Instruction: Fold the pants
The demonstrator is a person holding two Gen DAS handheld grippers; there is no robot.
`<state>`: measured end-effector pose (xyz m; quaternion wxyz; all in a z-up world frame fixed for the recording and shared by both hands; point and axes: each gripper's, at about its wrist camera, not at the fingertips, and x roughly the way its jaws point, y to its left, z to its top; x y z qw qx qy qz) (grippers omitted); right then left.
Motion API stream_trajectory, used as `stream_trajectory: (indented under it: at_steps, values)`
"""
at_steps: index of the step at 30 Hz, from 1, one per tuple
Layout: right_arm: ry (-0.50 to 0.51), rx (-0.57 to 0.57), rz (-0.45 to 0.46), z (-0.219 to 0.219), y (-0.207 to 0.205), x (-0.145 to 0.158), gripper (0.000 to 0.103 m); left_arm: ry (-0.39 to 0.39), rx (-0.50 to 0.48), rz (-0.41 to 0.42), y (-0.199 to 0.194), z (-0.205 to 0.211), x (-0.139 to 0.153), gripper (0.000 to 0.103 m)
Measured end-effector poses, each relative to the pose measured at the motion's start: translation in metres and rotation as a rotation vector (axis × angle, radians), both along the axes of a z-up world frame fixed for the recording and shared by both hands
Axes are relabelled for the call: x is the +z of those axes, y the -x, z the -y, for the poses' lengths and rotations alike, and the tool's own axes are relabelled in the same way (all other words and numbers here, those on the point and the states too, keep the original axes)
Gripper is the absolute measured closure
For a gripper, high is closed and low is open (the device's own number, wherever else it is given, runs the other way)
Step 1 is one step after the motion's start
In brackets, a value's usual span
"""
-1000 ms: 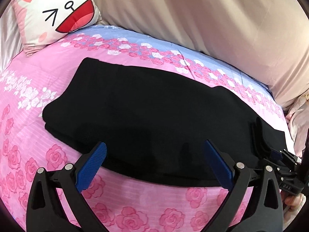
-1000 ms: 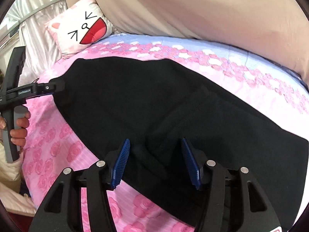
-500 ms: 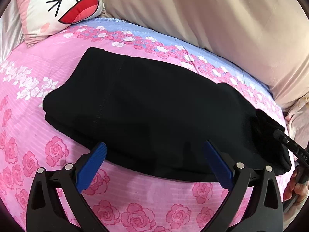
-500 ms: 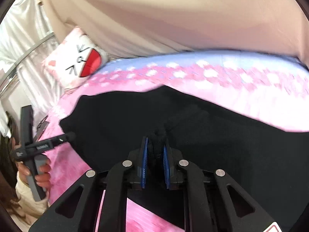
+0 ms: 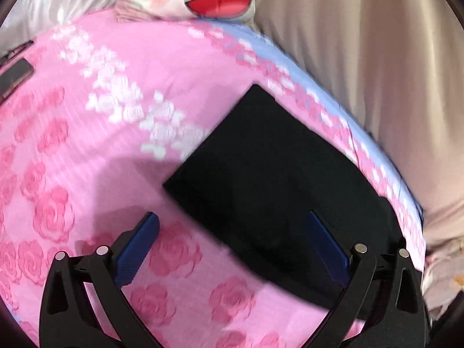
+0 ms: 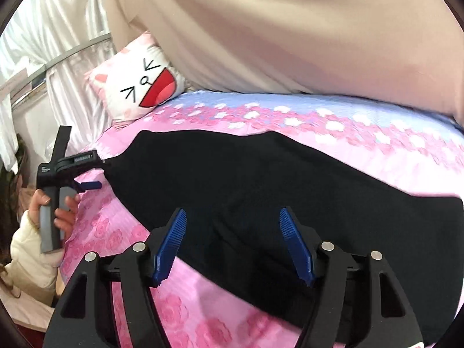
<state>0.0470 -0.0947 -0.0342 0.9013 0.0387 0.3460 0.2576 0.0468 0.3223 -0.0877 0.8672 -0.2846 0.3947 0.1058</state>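
The black pants (image 6: 261,179) lie folded in a long flat band across the pink rose bedsheet (image 5: 72,174). My right gripper (image 6: 233,214) hovers over their near edge. Its jaws are opening, with cloth lying under and between the blue pads but not pinched. In the left wrist view the pants (image 5: 275,174) show a squared left end. My left gripper (image 5: 232,223) stands open over that near corner, its right finger above the cloth and its left finger above the sheet. The right wrist view shows the left gripper (image 6: 100,171) at the pants' left end, held by a hand (image 6: 55,206).
A white cat-face pillow (image 6: 139,87) leans at the head of the bed. Beige drapery (image 5: 362,58) hangs along the far side. A dark flat object (image 5: 14,75) lies at the bed's left edge. White curtains and a metal rail (image 6: 58,58) stand behind the pillow.
The right gripper, shut on a pinch of the pants half a second ago, has let go, opened and lifted slightly. The left gripper has swung along the pants to their left end and rolled.
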Motion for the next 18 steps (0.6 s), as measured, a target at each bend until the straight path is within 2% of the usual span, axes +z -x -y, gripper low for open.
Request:
stream_trajectory:
  at_steps: [3, 4, 5, 6, 8, 10, 11, 12, 14, 16, 18]
  values:
    - [-0.013, -0.056, -0.043, 0.016, 0.006, -0.009, 0.037, 0.003, -0.002, 0.016, -0.015, 0.007, -0.002, 0.006]
    - [-0.015, -0.073, -0.054, 0.021, 0.008, -0.012, 0.037, -0.013, 0.018, 0.029, -0.018, 0.009, -0.001, 0.020]
    - [-0.019, -0.103, -0.065, 0.029, 0.010, -0.014, 0.037, -0.032, 0.028, 0.034, -0.019, 0.011, 0.000, 0.039]
    - [-0.029, -0.120, -0.077, 0.035, 0.011, -0.017, 0.034, -0.051, 0.009, 0.028, -0.025, 0.015, 0.002, 0.088]
    - [-0.080, -0.168, -0.094, 0.054, 0.014, -0.021, 0.031, -0.055, -0.003, 0.023, -0.031, 0.021, 0.009, 0.088]
    - [-0.125, -0.209, -0.098, 0.072, 0.017, -0.023, 0.031, -0.177, -0.063, 0.096, -0.030, 0.051, 0.044, 0.088]
    - [-0.140, -0.227, -0.098, 0.079, 0.018, -0.024, 0.031, -0.215, -0.096, 0.132, -0.028, 0.066, 0.060, 0.088]
    - [-0.163, -0.251, -0.093, 0.089, 0.020, -0.024, 0.031, -0.256, -0.171, 0.201, -0.024, 0.099, 0.088, 0.088]
    - [-0.188, -0.284, -0.085, 0.108, 0.023, -0.024, 0.031, -0.313, -0.310, 0.295, -0.017, 0.157, 0.125, 0.088]
    - [-0.197, -0.303, -0.079, 0.122, 0.026, -0.024, 0.031, -0.364, -0.425, 0.355, -0.009, 0.212, 0.146, 0.087]
    - [-0.186, -0.335, -0.066, 0.135, 0.030, -0.023, 0.031, -0.387, -0.564, 0.390, -0.002, 0.274, 0.153, 0.087]
